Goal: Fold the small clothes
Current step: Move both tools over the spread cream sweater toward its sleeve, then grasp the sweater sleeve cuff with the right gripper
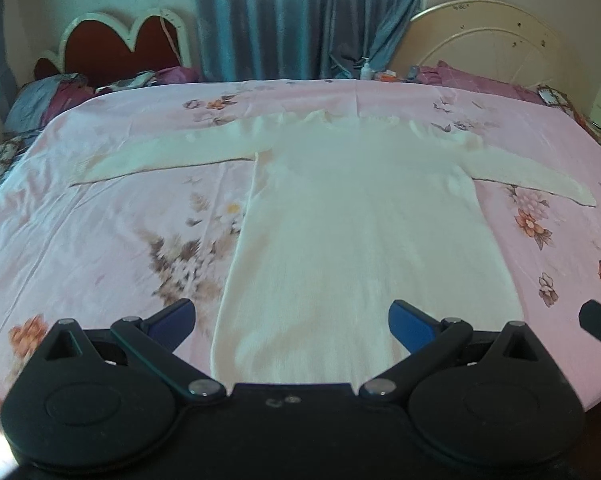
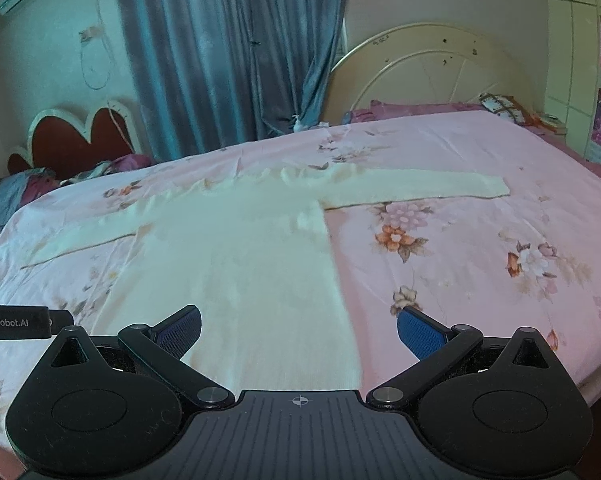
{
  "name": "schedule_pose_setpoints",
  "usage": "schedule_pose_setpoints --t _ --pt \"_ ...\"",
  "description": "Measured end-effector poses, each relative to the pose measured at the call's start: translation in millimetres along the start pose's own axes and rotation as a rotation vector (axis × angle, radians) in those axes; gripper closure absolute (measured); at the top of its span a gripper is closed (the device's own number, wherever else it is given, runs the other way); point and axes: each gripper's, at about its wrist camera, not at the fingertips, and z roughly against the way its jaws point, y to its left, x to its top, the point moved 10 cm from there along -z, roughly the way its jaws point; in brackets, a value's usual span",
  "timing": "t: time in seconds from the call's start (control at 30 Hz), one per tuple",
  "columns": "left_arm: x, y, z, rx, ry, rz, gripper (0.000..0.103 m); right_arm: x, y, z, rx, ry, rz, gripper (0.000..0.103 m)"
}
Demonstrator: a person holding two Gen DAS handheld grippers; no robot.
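Observation:
A cream long-sleeved knit top (image 1: 360, 216) lies flat on the pink floral bedsheet (image 1: 112, 232), sleeves spread out to both sides and hem toward me. My left gripper (image 1: 292, 322) hovers open over the hem, its blue pads (image 1: 410, 326) wide apart with nothing between them. In the right wrist view the same top (image 2: 236, 264) stretches away, its right sleeve (image 2: 420, 188) laid straight out. My right gripper (image 2: 298, 330) is open above the hem's right corner and holds nothing. The edge of the right gripper (image 1: 600, 326) shows at the far right of the left wrist view.
Pillows and bedding (image 1: 48, 96) pile up at the far left by a red headboard (image 1: 120, 52). A cream metal headboard (image 2: 432, 76) and blue curtains (image 2: 228, 48) stand behind the bed. The sheet's right side (image 2: 500, 248) is bare fabric.

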Motion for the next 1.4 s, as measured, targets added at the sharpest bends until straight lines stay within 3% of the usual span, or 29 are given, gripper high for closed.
schedule_pose_setpoints --t 0.53,0.73,1.13,1.2,1.23,1.4 --pt "81 12 -104 -0.093 -0.001 -0.076 0.001 62 22 -101 -0.048 -0.031 -0.098 0.000" --pt "104 8 -136 -0.110 0.001 -0.077 0.001 80 11 -134 -0.072 -0.031 -0.117 0.000" --pt "125 -13 -192 -0.058 0.021 -0.056 0.001 110 -86 -219 -0.093 -0.009 -0.205 0.001" --pt "129 -19 -201 -0.050 0.013 -0.039 0.001 114 -108 -233 -0.104 -0.004 -0.212 0.011" --pt "131 -22 -206 -0.041 0.015 -0.034 0.001 115 -121 -242 -0.112 0.013 -0.217 0.025" --pt "140 -42 -230 -0.040 0.028 0.003 0.001 120 -185 -271 -0.172 0.028 -0.267 0.027"
